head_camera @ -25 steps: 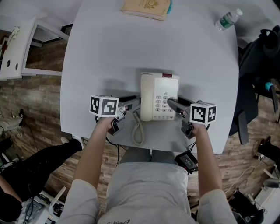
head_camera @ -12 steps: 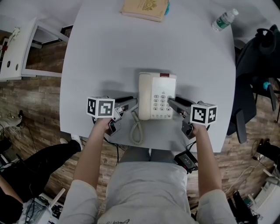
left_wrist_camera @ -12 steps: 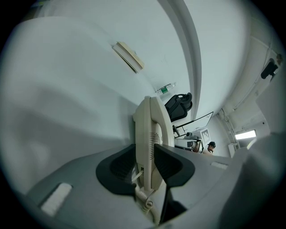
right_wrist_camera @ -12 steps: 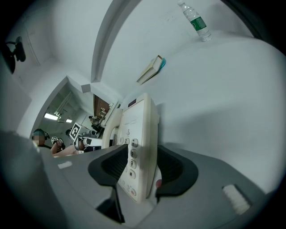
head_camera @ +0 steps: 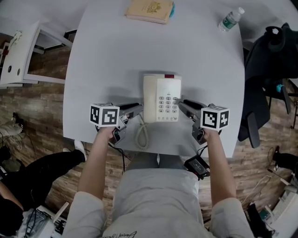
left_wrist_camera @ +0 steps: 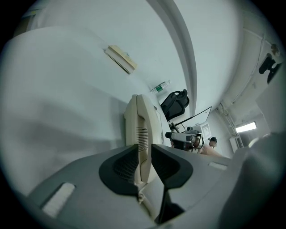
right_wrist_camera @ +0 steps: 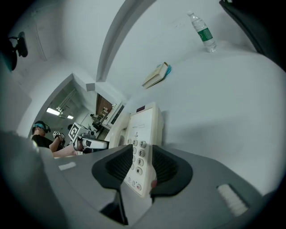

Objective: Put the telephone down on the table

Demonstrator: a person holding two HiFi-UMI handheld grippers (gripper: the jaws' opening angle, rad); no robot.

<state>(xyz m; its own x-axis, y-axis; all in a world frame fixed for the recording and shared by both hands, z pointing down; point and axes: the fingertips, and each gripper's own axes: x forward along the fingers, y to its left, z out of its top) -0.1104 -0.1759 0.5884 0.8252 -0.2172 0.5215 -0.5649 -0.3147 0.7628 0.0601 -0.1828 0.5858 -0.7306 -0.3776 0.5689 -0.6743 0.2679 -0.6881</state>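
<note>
A cream push-button telephone [head_camera: 161, 97] with its handset on the left sits over the near middle of the white table [head_camera: 116, 60]. Its coiled cord [head_camera: 141, 135] trails toward the near edge. My left gripper [head_camera: 138, 109] has just been closing, and its pads now press on the handset side [left_wrist_camera: 143, 129]. My right gripper [head_camera: 182, 105] has also just been closing, and it grips the keypad edge [right_wrist_camera: 143, 129]. In each gripper view the telephone fills the gap between the left gripper's [left_wrist_camera: 144, 156] jaws and the right gripper's [right_wrist_camera: 142, 167] jaws. Whether the telephone rests on the table I cannot tell.
A tan book [head_camera: 149, 10] lies at the table's far edge and a plastic water bottle [head_camera: 230, 18] lies at the far right. A dark jacket on a chair [head_camera: 265, 69] stands right of the table, a white shelf [head_camera: 18, 51] to the left.
Both grippers' jaws have narrowed onto the telephone's two sides. The telephone and the grippers sit slightly farther from the table's near edge than before.
</note>
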